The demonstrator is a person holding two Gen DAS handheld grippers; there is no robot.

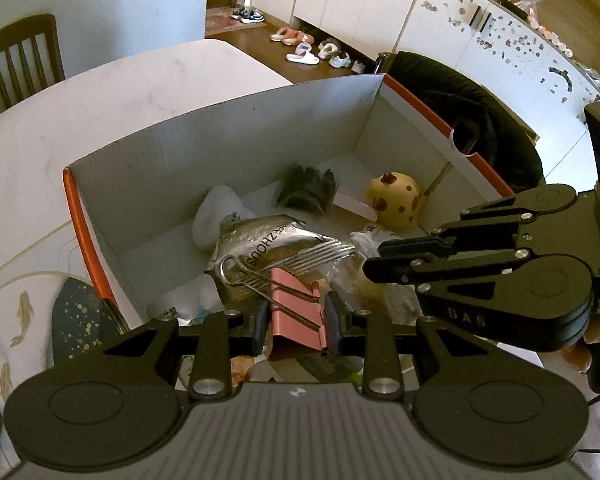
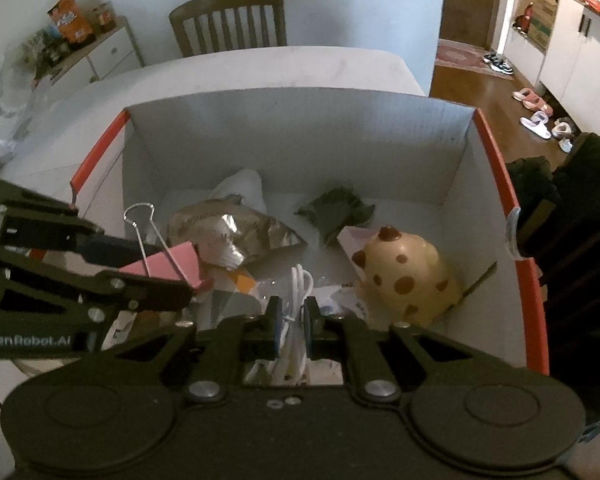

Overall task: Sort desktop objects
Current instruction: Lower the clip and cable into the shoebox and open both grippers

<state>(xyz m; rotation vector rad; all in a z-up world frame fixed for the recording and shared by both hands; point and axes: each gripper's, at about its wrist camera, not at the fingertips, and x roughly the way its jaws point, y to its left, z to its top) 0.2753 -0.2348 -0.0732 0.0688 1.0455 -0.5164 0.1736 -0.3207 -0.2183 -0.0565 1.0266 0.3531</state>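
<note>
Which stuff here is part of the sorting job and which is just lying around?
Job: pink clip in left gripper; white cable in right gripper; box; foil bag; spotted toy.
Lying about: chair; slippers; coat.

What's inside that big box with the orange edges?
Inside the box lie a silver foil packet, a spotted tan toy, a dark fuzzy item, a pale pink flat box and clear wrappers. Whatever sits beneath that pile is hidden.
</note>
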